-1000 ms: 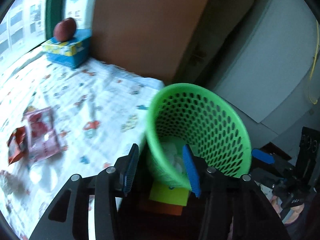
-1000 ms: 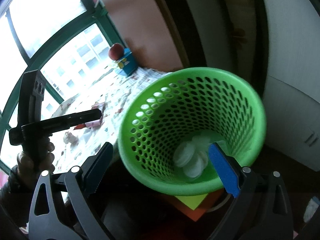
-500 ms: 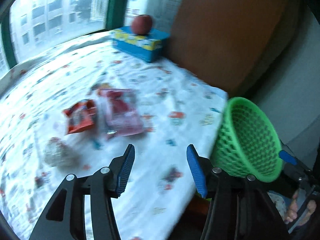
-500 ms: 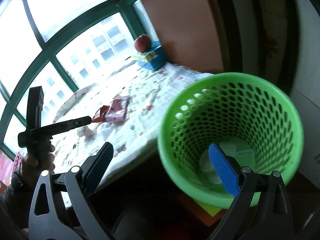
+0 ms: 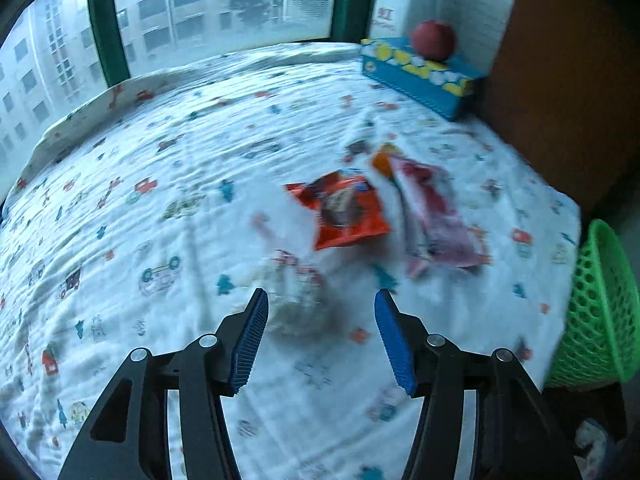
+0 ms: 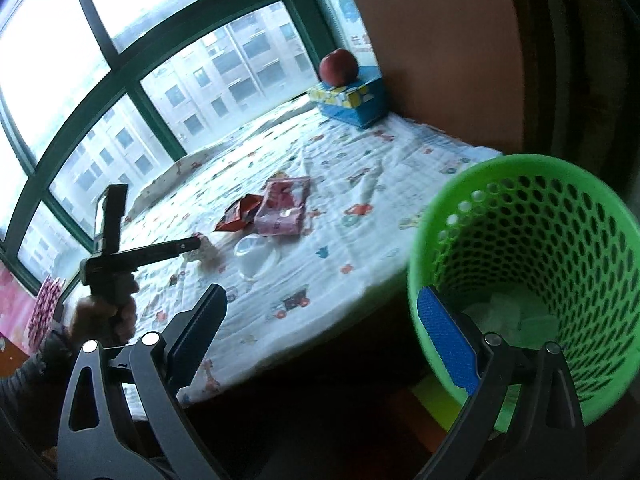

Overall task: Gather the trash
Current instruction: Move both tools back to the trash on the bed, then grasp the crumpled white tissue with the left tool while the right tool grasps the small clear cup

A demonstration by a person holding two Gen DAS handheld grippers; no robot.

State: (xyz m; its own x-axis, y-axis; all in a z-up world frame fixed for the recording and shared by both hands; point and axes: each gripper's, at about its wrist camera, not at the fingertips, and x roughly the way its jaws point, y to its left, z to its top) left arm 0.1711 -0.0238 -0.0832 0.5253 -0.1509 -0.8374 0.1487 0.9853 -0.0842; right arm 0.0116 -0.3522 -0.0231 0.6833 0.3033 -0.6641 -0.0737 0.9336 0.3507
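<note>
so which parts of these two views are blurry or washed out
Left wrist view: the orange wrapper, pink wrapper and pale crumpled trash between the open left tongs are smeared by motion blur; the cloth's edges curve from fisheye bend. Right wrist view: sharper, but the upper window panes are blown out white, and the green basket's near rim is soft.

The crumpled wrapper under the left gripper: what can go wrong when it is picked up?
1. The crumpled wrapper is light; the open left gripper may pinch the tablecloth too.
2. The clear cup lies close and could be knocked.
3. The green basket sits past the table edge, so the wrapper could drop short.
</note>
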